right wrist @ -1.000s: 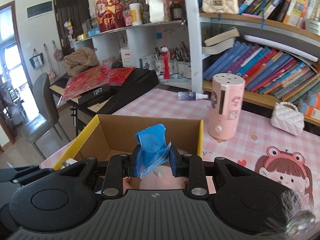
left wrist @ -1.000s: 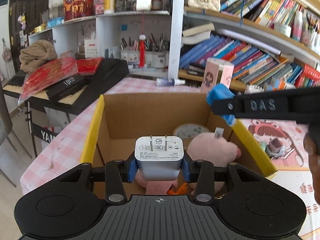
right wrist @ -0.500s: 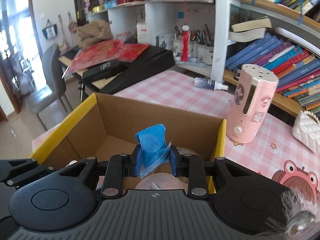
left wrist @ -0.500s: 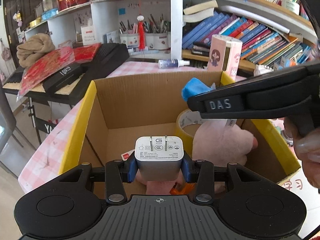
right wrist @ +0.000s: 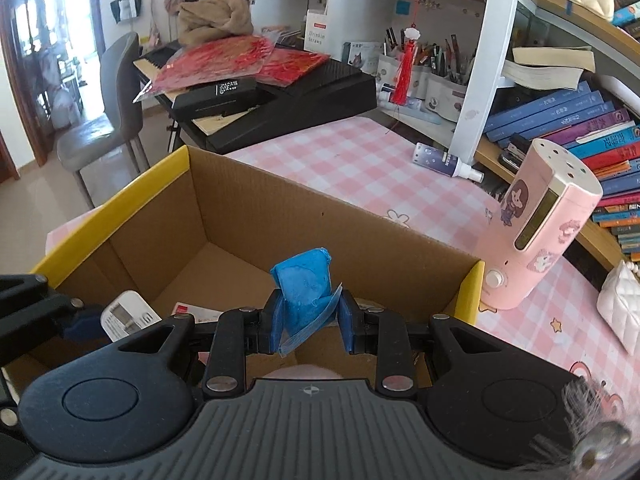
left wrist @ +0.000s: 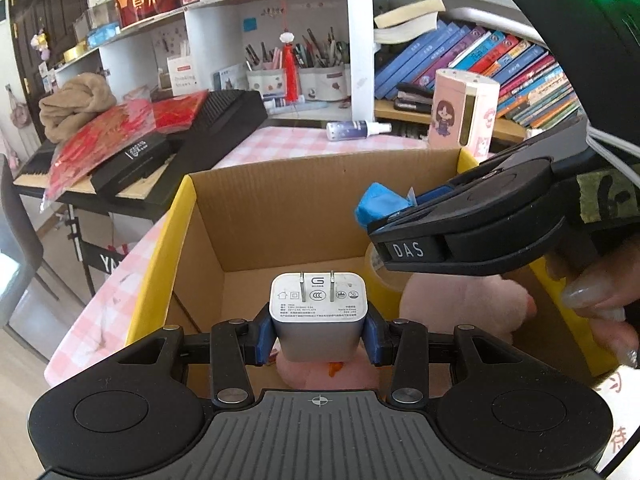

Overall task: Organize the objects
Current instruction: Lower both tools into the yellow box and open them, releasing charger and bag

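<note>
**Two held items poised over the open box**

The white charger (left wrist: 318, 312) is clamped between the pads of the left tool (left wrist: 318, 338), at the lower centre of the left wrist view, above the cardboard box (left wrist: 280, 208). The blue packet (right wrist: 306, 292) is pinched in the closed right tool (right wrist: 307, 326), at the centre of the right wrist view, also over the box.

Each item is best lowered close to the box floor before the pads are parted, so that nothing bounces out. The bare cardboard at the left of the floor looks the better spot for the charger, since the pink plush toy (left wrist: 464, 312) and the tape roll (left wrist: 380, 276) fill the right side.

The yellow-edged rim (left wrist: 160, 264) is to be cleared on withdrawal. The two tools are near each other, so room is tight; release one at a time seems wise. The pink dispenser (right wrist: 540, 232) stands on the counter (right wrist: 360, 160) just beside the box's far right corner.
</note>
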`<state>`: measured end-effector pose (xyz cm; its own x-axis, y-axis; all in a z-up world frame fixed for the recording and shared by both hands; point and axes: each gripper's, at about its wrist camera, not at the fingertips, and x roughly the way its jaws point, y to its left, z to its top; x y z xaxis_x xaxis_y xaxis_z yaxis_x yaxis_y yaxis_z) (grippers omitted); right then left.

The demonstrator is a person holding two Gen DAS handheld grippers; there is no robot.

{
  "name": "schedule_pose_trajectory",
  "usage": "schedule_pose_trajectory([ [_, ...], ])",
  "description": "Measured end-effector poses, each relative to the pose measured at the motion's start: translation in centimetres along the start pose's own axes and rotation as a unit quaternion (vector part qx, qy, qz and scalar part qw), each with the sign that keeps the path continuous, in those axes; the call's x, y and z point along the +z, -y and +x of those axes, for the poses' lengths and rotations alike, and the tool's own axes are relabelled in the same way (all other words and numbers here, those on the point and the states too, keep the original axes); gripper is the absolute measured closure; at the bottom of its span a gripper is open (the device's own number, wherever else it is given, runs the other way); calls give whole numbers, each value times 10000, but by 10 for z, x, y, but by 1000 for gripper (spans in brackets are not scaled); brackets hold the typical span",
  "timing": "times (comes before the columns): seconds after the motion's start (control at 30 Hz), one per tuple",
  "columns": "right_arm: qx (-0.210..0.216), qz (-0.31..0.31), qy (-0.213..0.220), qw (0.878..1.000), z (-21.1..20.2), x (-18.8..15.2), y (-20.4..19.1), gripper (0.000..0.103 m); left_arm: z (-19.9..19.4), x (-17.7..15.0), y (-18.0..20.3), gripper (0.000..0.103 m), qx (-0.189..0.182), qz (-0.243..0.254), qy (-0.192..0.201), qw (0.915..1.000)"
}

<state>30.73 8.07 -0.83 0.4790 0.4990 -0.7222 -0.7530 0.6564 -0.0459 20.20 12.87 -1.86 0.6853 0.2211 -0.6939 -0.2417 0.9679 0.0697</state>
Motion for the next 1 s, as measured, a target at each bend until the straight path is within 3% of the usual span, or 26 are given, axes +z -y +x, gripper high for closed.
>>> schedule_pose_trajectory([
  [0.67,207,-46,-939,9954,36,3,5,77,11,1,2,59,119,60,-108,9999],
  [1.0,174,-136,-1025,9945,39,2,0,76,1,0,1,52,145,29,90,9999],
])
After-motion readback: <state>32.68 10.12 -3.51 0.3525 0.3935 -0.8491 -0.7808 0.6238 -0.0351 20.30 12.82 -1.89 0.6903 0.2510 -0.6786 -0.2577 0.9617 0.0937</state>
